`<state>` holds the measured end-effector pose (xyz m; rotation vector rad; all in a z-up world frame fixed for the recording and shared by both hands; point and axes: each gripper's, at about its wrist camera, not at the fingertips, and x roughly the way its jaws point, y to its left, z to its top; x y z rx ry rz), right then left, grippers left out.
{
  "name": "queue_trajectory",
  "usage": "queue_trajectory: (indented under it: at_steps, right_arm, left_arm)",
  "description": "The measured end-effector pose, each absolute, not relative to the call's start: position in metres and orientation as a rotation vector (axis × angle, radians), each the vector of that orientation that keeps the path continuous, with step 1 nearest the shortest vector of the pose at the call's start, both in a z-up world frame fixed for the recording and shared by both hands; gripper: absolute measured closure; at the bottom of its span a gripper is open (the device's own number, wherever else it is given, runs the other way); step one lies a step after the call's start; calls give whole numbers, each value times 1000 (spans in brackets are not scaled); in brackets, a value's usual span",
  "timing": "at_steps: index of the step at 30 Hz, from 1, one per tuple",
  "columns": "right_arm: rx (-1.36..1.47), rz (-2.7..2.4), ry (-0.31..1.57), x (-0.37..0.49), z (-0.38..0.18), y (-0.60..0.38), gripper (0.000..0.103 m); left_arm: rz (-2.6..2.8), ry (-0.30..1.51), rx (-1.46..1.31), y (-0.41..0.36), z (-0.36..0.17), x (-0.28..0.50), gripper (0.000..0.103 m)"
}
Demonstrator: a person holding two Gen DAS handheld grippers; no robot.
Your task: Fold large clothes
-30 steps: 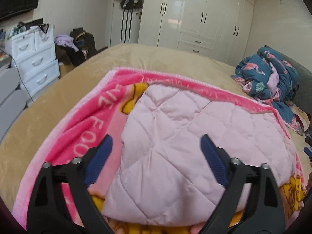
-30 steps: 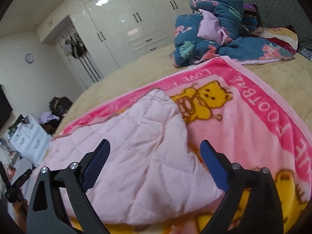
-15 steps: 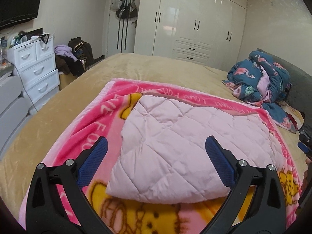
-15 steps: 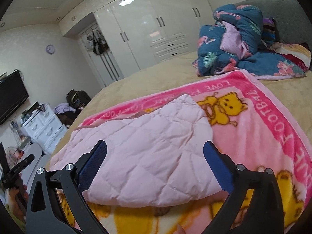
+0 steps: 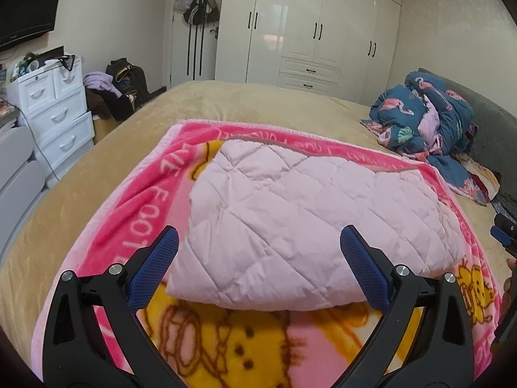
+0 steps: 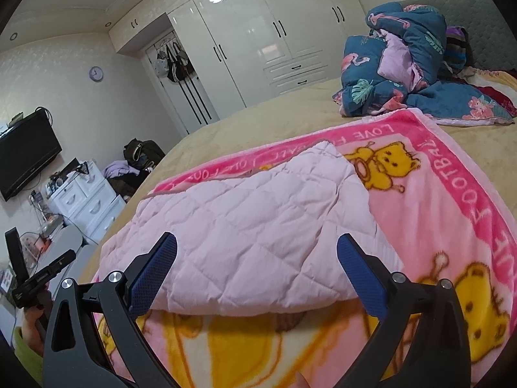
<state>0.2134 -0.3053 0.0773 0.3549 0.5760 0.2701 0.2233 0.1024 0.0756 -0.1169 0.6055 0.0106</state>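
A pale pink quilted garment [image 5: 307, 213] lies folded into a rough rectangle on a pink cartoon-bear blanket [image 5: 155, 200] spread on the bed. It also shows in the right wrist view [image 6: 252, 232], on the same blanket [image 6: 452, 213]. My left gripper [image 5: 258, 252] is open and empty, held above the garment's near folded edge. My right gripper [image 6: 257, 258] is open and empty, also above and short of the near edge. Neither touches the cloth.
A heap of blue flamingo-print bedding [image 5: 426, 119] lies by the grey headboard [image 5: 494, 135]. White drawers [image 5: 51, 103] and a clothes pile [image 5: 116, 87] stand left of the bed. White wardrobes [image 5: 316, 32] line the far wall. The other gripper [image 6: 35, 278] shows at the left edge.
Both grippers have pulled back and risen from the garment, so more of the blanket's near part shows. The garment stays folded and still. Both stayed open.
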Motion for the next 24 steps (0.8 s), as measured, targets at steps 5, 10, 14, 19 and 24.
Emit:
queue_trajectory:
  at_steps: [5,10,14,19,24]
  right_arm:
    - [350,263,592,206,71,-303,4]
    - [364,248,626,202,57,-304,4]
    - [388,221,665,205,42,-307,4]
    - [456,173,744,215,14,-318,4]
    - [615,152,825,234,-18,-334,4]
  left_arm:
    - [2,635,-101,94,66,223,9]
    - [-7,678,-114,90,50,223,9]
    - [-20,731,-156,91,34,227,9]
    - [-25,785,-233,96,14,235,9]
    - [-38,836,-348,106,-9,245,9]
